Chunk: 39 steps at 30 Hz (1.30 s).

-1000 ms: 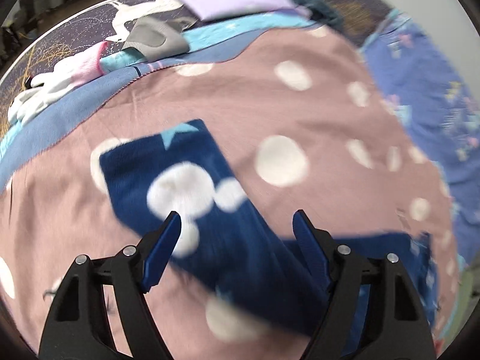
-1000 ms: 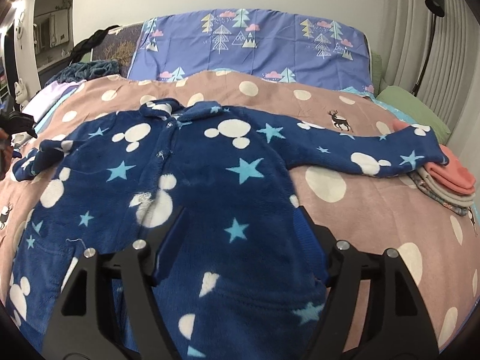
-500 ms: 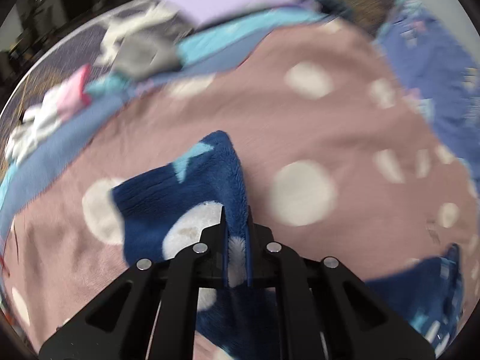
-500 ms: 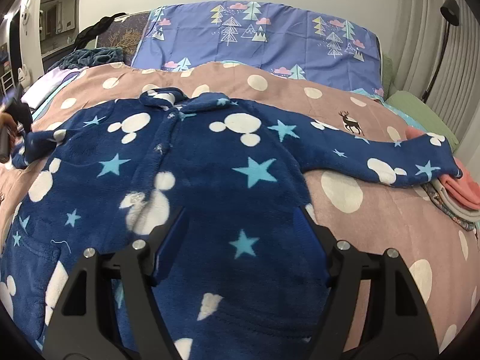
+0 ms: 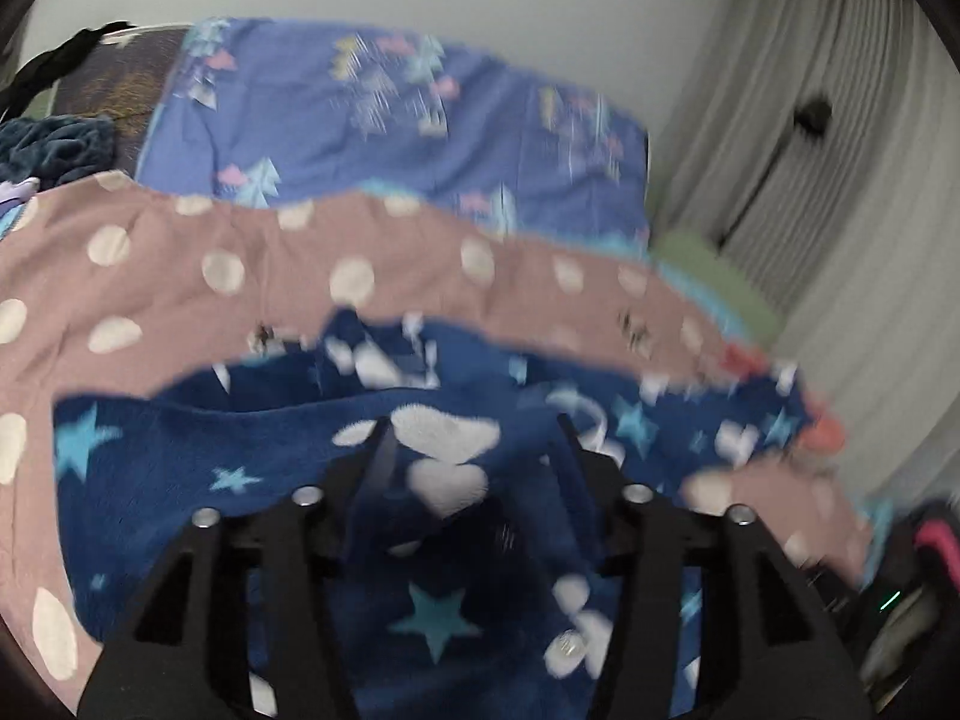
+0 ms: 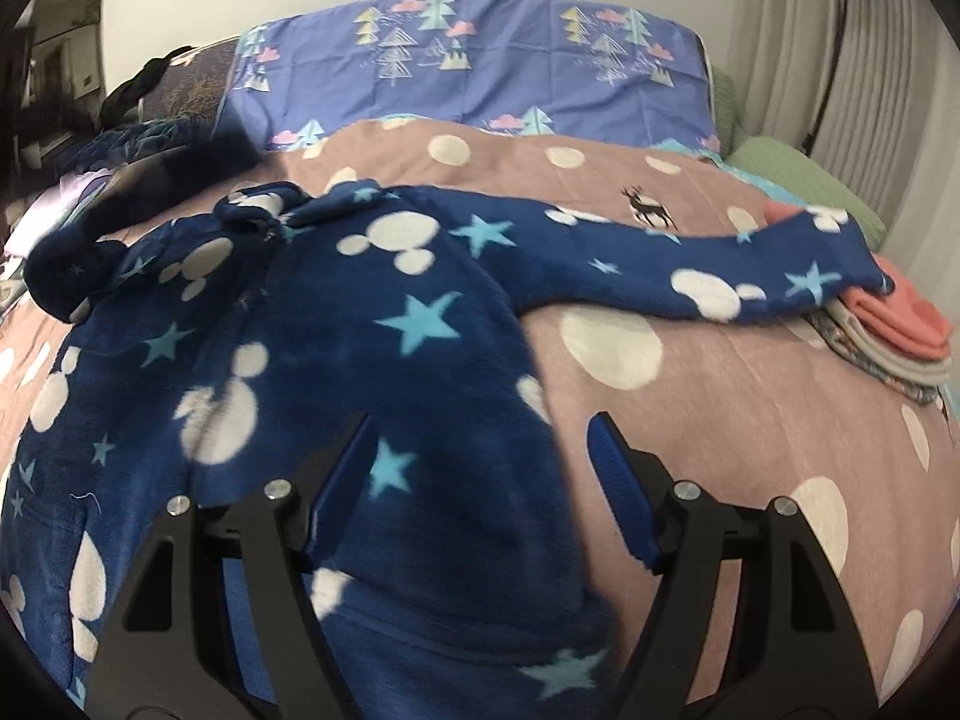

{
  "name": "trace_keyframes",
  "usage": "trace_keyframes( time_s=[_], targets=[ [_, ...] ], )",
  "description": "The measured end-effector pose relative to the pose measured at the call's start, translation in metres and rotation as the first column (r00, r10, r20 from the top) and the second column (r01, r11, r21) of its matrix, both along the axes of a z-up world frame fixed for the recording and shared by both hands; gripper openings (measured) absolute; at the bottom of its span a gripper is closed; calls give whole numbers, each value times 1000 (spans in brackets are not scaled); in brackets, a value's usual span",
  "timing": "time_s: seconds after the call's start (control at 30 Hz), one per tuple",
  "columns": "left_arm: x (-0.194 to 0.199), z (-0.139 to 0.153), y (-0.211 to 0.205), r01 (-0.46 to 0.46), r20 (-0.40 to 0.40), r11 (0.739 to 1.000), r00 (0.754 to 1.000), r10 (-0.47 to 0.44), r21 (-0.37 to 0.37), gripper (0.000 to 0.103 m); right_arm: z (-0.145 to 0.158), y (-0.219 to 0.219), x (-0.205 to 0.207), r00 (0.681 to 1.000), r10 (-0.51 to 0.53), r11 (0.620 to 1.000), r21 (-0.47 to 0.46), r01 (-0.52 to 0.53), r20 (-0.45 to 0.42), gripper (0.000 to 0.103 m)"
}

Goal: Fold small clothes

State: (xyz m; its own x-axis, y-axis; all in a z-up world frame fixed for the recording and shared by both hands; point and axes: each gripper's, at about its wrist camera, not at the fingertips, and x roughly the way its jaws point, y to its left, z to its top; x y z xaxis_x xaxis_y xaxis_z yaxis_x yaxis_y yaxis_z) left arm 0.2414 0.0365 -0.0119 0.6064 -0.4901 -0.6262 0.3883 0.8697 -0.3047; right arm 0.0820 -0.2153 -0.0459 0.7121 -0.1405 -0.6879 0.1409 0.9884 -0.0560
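Pink polka-dot blanket (image 6: 750, 420) covers bed; blue tree-print pillow (image 6: 480, 72) at head edge, pale curtain (image 6: 780, 60) along right side. Navy fleece onesie (image 6: 390, 330) spread mid-bed, sleeve reaching folded pile (image 6: 900, 330) at right edge. Right gripper (image 6: 480, 462) wide open, empty, over onesie hem. Left view blurred: left gripper (image 5: 474, 450) opening, fleece between fingers, apparently loose.

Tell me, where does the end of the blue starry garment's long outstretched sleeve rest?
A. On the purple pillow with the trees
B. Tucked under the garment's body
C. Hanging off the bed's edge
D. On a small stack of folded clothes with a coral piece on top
D: in the right wrist view the sleeve reaches to the right and its cuff lies over the stack of folded clothes.
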Motion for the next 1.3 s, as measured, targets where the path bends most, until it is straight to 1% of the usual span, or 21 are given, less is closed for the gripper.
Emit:
trace_keyframes(
  time_s=[0.07,0.17,0.2,0.27,0.33,0.43,0.47,0.53,0.6,0.73,0.77,0.8,0.83,0.9,1.0,1.07,1.1,1.17,1.2,1.23,1.3],
  targets=[
    [-6,-28,-18,32,-64,998,998,-29,51,56,-1,-6,-1,1000,-9,1000,28,9,-7,74],
    [-25,-52,-10,27,-107,998,994,-21,58,56,2,-13,0,1000,2,997,83,-2,-6,73],
    [-32,-54,0,16,-94,998,995,-10,68,57,3,-14,2,1000,10,995,98,-10,-3,71],
    [-47,-53,16,-40,-29,991,999,44,128,63,6,-11,8,1000,29,995,98,-29,9,53],
    [-62,-48,36,-115,31,978,993,111,173,64,10,-3,24,996,89,989,112,-91,21,51],
    [-70,-51,71,-192,33,956,981,190,223,72,15,9,59,982,186,959,213,-188,30,52],
    [-72,-53,80,-211,33,947,977,209,242,77,15,14,70,977,212,946,245,-212,26,62],
    [-69,-65,96,-246,17,917,967,254,313,78,12,30,103,962,273,914,311,-261,5,67],
    [-62,-72,106,-256,-2,904,962,273,343,78,6,49,132,958,288,915,297,-272,-8,71],
    [-36,-81,116,-303,6,880,946,324,365,78,-20,86,180,933,343,907,297,-298,-111,70],
    [-30,-81,118,-318,11,875,941,338,364,78,-27,92,189,933,334,914,287,-286,-136,51],
    [-23,-81,119,-340,14,867,933,359,364,78,-32,96,195,934,324,919,283,-274,-149,38],
    [-18,-81,120,-352,16,862,928,372,366,78,-31,98,197,927,346,906,310,-289,-146,17],
    [-14,-81,122,-376,28,847,918,395,375,78,-15,94,188,940,330,903,317,-288,-85,9],
    [-16,-80,124,-399,66,820,910,410,410,79,27,73,160,959,276,926,246,-285,69,9],
    [-19,-81,119,-395,97,805,914,395,443,79,43,47,143,971,201,953,203,-223,126,12],
    [-20,-82,116,-386,107,799,918,382,461,79,41,34,142,976,181,961,190,-201,118,15],
    [-23,-87,105,-384,143,758,920,366,527,80,16,14,149,987,157,972,173,-157,8,27],
    [-23,-89,102,-381,153,745,921,358,547,80,2,9,152,988,148,974,179,-138,-42,27],
    [-24,-90,101,-380,160,737,922,354,559,80,-10,1,153,986,144,972,201,-125,-84,27],
    [-25,-87,103,-375,152,747,924,352,550,80,-22,-15,148,985,135,956,276,-102,-104,27]
  ],
)
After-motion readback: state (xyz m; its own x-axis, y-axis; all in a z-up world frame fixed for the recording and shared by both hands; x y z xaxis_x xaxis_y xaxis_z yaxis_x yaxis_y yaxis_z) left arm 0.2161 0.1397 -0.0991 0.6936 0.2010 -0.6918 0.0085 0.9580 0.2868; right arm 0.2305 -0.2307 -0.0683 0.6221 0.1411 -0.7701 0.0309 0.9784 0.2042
